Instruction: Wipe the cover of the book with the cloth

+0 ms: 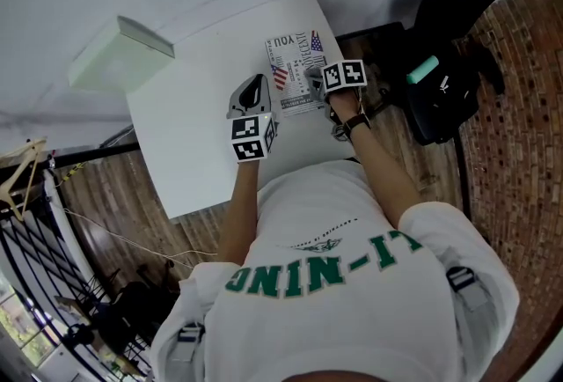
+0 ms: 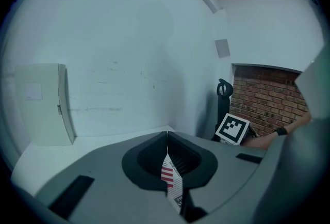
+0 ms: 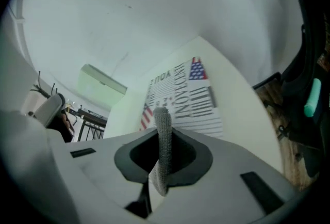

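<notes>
A book with a stars-and-stripes cover lies on the white table. My left gripper is at the book's near left edge. In the left gripper view that gripper is shut on a striped piece of the book. My right gripper is over the book's near part. In the right gripper view it is shut on a strip of grey cloth that sticks up between the jaws, with the book cover just beyond.
A pale green box sits at the table's far left corner and shows again in the right gripper view. A black chair with a bag stands right of the table on the wooden floor. A white wall lies beyond.
</notes>
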{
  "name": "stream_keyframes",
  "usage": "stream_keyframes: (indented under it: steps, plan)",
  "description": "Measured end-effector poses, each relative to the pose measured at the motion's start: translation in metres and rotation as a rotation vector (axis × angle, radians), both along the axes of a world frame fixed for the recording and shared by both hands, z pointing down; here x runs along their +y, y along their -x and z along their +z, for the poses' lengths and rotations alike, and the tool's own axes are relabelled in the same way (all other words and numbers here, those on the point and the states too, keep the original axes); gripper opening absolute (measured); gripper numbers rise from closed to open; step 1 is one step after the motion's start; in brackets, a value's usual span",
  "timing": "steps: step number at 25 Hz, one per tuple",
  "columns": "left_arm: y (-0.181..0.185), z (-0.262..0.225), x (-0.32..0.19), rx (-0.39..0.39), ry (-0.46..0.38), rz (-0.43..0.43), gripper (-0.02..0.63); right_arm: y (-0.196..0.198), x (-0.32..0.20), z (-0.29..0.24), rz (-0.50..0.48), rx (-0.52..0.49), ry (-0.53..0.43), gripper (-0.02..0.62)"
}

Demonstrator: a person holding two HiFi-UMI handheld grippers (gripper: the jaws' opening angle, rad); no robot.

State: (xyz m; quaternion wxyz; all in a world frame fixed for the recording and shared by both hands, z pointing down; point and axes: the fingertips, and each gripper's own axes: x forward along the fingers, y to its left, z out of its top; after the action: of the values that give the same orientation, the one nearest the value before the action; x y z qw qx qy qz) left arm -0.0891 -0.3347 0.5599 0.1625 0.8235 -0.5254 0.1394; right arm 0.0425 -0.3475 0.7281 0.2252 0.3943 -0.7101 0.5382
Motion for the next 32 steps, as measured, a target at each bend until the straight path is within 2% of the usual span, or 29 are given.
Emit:
stream_keyframes:
  steps: [3,5,7,9,14,19,23,28,30,32]
  plan:
    - [0.004,-0.001,0.002,-0.007,0.0,-0.015,0.015,0.065,0.016,-0.006,-0.148,-0.072,-0.001,0.035]
    - [0.008,-0.002,0.004,-0.013,0.0,-0.028,0.015,0.098,0.027,-0.004,-0.237,-0.076,0.01,0.035]
    - [0.013,-0.003,0.005,-0.016,0.0,-0.04,0.015,0.113,0.035,0.003,-0.294,-0.042,0.022,0.035]
    - [0.018,-0.003,0.007,-0.011,0.002,-0.051,0.015,0.112,0.038,0.011,-0.316,-0.001,0.029,0.034]
    - [0.026,-0.007,0.004,0.016,-0.003,-0.068,0.015,0.075,0.03,0.014,-0.242,0.028,0.025,0.033]
    - [0.022,-0.001,0.002,0.021,0.006,-0.058,0.015,-0.003,0.023,0.015,-0.086,0.083,0.029,0.032]
    - [0.012,-0.002,0.001,0.026,0.004,-0.037,0.015,-0.052,0.022,0.013,0.03,0.086,0.036,0.032]
    - [0.006,-0.003,0.005,0.02,0.001,-0.022,0.015,-0.077,0.024,0.015,0.098,0.101,0.041,0.034]
    - [0.011,-0.002,0.005,0.018,0.003,-0.028,0.015,-0.074,0.023,0.013,0.111,0.093,0.042,0.034]
    - [0.017,-0.001,0.004,0.019,0.003,-0.038,0.015,-0.056,0.022,0.007,0.081,0.081,0.032,0.034]
